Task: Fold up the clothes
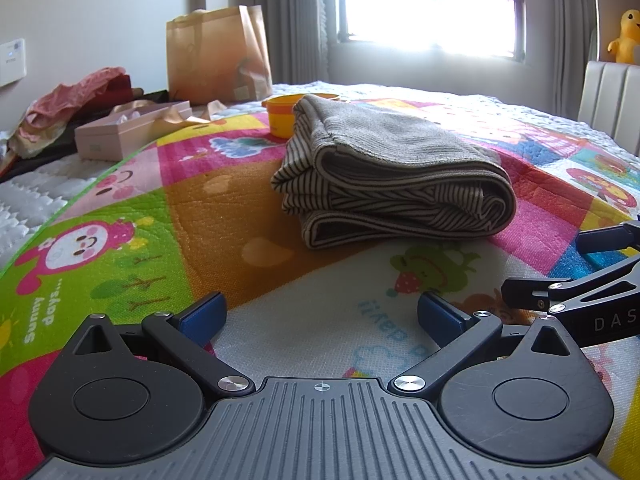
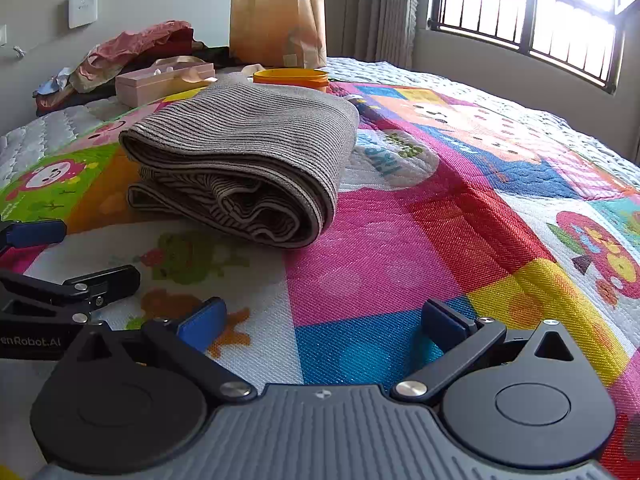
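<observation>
Right tool (image 2: pixel 320 316): blue-padded jaws spread wide, empty, low over cartoon play mat (image 2: pixel 400 240). Folded striped garment (image 2: pixel 244 160) lies ahead on mat. Left tool (image 2: pixel 48 256) visible at left edge.

A bed fills the room, its white quilted cover (image 2: pixel 460 80) under a bright cartoon play mat (image 1: pixel 224 208). At the far side a barred window (image 2: pixel 532 20) pours in strong daylight, with grey curtains (image 1: pixel 288 16) hanging to its left. The plain pale wall (image 1: pixel 80 12) on the left carries a white wall panel (image 2: pixel 83 7). A padded headboard (image 1: pixel 612 96) stands far right.
</observation>
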`<state>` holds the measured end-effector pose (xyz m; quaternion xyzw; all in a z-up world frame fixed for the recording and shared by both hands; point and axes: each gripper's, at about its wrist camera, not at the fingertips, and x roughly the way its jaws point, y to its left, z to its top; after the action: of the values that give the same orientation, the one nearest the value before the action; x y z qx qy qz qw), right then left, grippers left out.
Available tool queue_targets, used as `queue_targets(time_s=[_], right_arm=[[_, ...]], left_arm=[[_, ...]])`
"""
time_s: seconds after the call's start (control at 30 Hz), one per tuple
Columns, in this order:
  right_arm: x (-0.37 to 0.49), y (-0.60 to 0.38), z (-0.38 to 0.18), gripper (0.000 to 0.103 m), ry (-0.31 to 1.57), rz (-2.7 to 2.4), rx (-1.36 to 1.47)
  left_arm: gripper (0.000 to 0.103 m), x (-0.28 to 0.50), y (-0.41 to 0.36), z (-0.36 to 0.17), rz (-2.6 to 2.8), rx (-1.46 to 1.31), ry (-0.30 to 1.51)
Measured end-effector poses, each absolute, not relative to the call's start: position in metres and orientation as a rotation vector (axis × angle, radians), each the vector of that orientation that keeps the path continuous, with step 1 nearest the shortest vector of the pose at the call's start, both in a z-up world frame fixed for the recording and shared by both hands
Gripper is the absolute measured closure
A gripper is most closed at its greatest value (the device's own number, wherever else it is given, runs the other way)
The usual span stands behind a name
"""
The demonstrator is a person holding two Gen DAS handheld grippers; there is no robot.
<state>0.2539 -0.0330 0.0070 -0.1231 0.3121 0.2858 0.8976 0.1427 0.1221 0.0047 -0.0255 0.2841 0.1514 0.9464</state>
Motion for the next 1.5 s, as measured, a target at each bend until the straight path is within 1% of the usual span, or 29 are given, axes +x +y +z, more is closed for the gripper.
queue_targets(time_s=[1.5], right_arm=[[0.2537,-0.0341,0.0078,0.000,0.646,0.594,-0.256]], left_arm=[[0.000,0.1407,0.1234,0.0059,0.304,-0.064,0.585]])
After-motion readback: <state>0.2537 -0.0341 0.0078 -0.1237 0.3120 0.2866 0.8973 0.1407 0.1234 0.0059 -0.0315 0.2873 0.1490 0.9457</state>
